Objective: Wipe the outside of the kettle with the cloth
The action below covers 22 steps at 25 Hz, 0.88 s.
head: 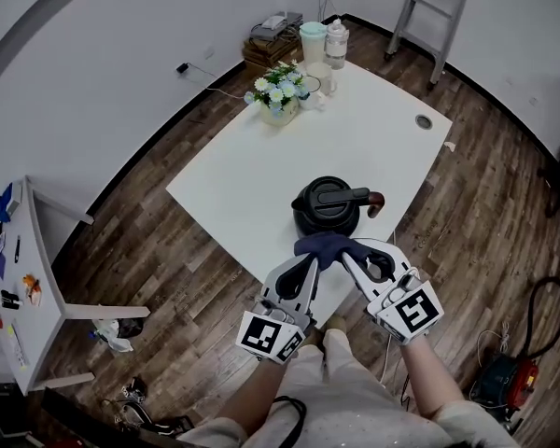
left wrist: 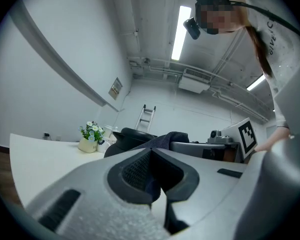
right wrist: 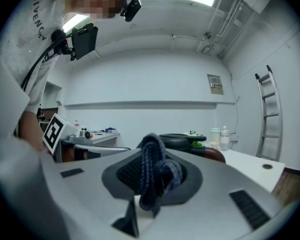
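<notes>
I have both tools at the near edge of the white table [head: 261, 171], with their tips angled in toward each other. My right gripper [right wrist: 151, 176] is clamped on the cloth [right wrist: 152, 169]. A dark blue bunch of it is squeezed between the pads and bulges out over them. My left gripper [left wrist: 152, 159] is closed too, and a thin fold of the same cloth shows dark in the seam between its jaws (less of it than on the right side, from what I can see). In the head view the cloth spans the short gap between the two sets of tips.

The kettle [head: 328, 205] is black, with a handle across its lid and a reddish-brown part at its right side. It stands upright on the table just beyond both grippers, directly ahead of the cloth. I cannot tell whether the cloth touches its wall.

Further ahead of the left gripper, at the far end of the table, a pot of flowers [head: 278, 93] stands beside a pale jar [head: 313, 39] and a clear bottle [head: 336, 45]. Well beyond the right gripper a ladder [head: 437, 7] stands by the wall.
</notes>
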Available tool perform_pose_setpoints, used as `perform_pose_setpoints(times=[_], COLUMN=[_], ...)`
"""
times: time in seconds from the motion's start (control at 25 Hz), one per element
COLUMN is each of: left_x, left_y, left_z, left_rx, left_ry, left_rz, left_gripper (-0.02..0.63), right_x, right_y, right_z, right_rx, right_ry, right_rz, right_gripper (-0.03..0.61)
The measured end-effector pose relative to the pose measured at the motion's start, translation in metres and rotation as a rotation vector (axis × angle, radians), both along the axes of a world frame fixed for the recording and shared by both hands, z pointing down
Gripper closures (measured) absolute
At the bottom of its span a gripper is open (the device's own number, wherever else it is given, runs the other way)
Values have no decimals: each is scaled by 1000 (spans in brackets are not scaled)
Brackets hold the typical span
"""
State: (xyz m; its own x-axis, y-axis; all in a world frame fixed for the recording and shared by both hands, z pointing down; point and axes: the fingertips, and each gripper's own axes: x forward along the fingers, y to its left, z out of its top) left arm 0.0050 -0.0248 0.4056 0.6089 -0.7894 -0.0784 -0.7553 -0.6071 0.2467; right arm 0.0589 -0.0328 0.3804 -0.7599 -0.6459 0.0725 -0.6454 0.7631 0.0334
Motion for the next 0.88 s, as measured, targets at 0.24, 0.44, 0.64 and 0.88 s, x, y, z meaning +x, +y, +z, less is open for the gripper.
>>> perform_pose_setpoints(times=[0.24,0.44,0.64,0.88], left_x=[4,2,-2,0], left_y=[-2,-5,-9,-8], left_z=[41,81,101,96], left_rx=[-76,-171,-221,-210], left_ry=[-1,49,81,86], left_rz=[11,6,-13,4], left_gripper=[606,606,606,606], right_x=[-1,-4,-5,-5], right_y=[-1,-5,-6,1], right_z=[42,83,121,104], right_rx=[-54,-91,-163,-102], right_ry=[90,123,176,118], right_rz=[5,9,33,31], right_gripper=[526,526,526,526])
